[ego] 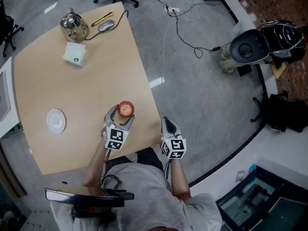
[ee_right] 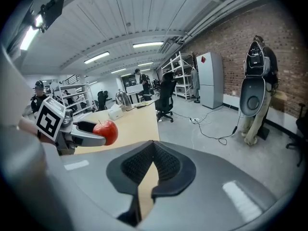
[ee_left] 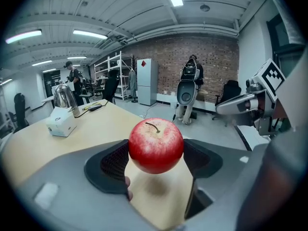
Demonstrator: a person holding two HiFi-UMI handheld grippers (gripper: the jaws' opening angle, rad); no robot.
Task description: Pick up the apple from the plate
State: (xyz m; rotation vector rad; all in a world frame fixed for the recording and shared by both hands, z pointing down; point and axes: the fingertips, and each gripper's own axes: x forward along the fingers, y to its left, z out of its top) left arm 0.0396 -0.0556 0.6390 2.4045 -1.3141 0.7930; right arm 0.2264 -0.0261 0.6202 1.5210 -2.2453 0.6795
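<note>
Steel kettle point(ego: 74, 27), white tissue box point(ego: 75, 55), computer mouse point(ego: 106, 25)

The pale wooden bench point(ego: 96, 81) carries a steel kettle point(ego: 74, 27). A white box point(ego: 75, 54) sits just beside it, a mouse point(ego: 106, 25) and a yellow pen point(ego: 102, 19) lie near it, and a white plate point(ego: 56, 121) lies well apart from it.

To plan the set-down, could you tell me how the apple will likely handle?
The apple looks round and glossy, so it may slip between the pads of the left tool if squeezed lightly. Released on the flat table, it would probably roll.
</note>
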